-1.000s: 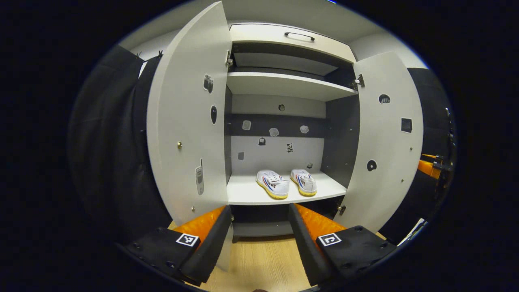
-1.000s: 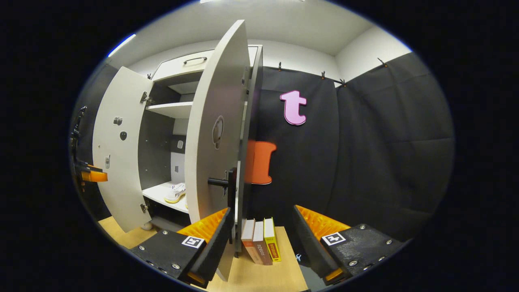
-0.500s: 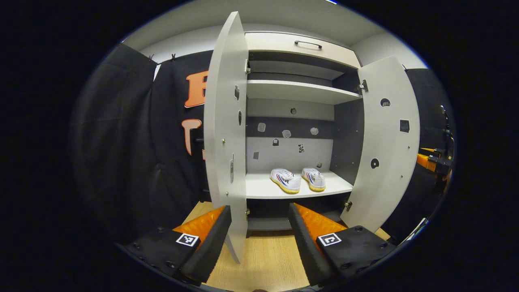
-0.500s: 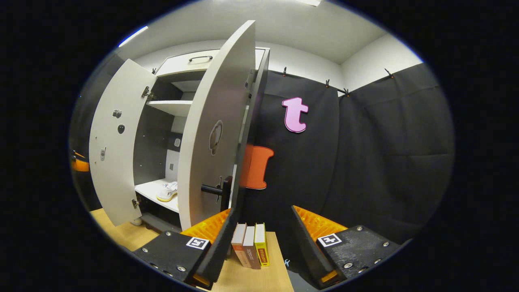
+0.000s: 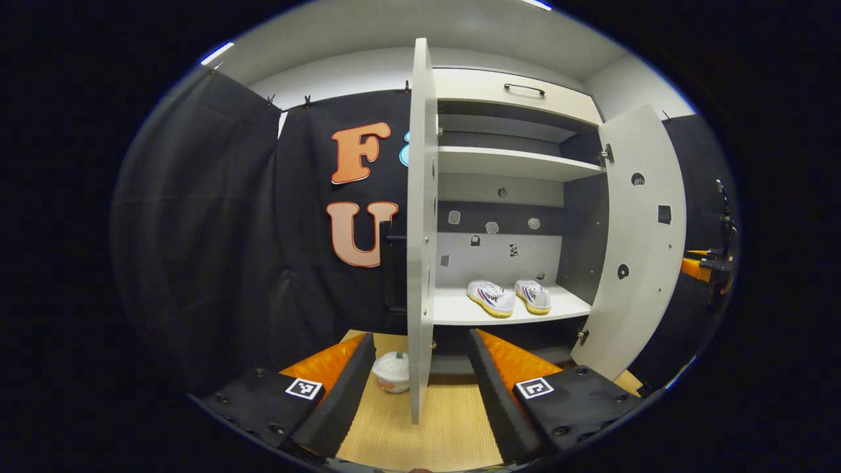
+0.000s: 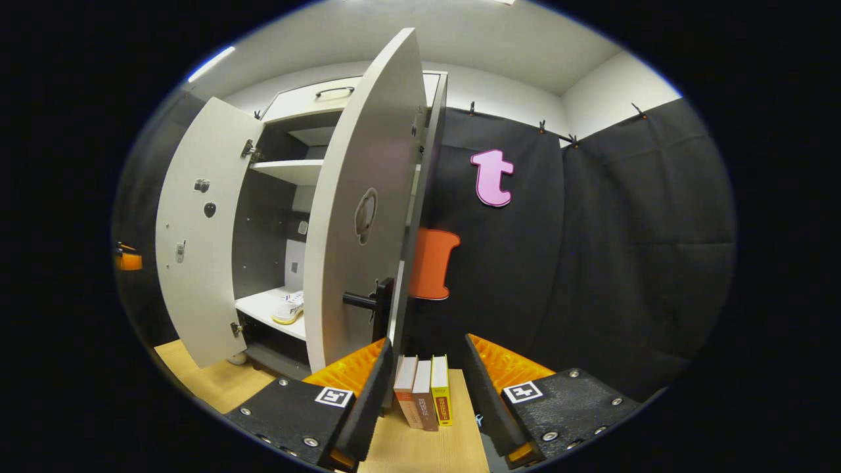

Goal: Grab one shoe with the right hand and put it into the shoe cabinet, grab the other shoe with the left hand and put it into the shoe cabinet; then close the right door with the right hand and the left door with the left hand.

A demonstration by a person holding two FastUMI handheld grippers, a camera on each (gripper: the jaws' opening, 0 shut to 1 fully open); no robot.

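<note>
1. Sitting side by side on the lower shelf (image 5: 460,309) of the shoe cabinet (image 5: 506,92), ahead and right of the left tool (image 5: 415,387): both shoes (image 5: 491,299), so the stowing part looking done.
2. Standing open, both doors; closing them looking like what is left.
3. Gaping empty, the left tool, with the left door (image 5: 420,230) edge-on between its fingers, touching neither as far as can be told; a small white pot (image 5: 392,371) resting on the wood-grain floor just beyond.
4. Gaping empty too, the right tool (image 6: 426,401), its left finger near the right door (image 6: 358,217); contact hard to tell.
5. Showing flat, matte pale panels, a dark bar handle (image 6: 368,301), and three upright books (image 6: 424,401) ahead.
</note>
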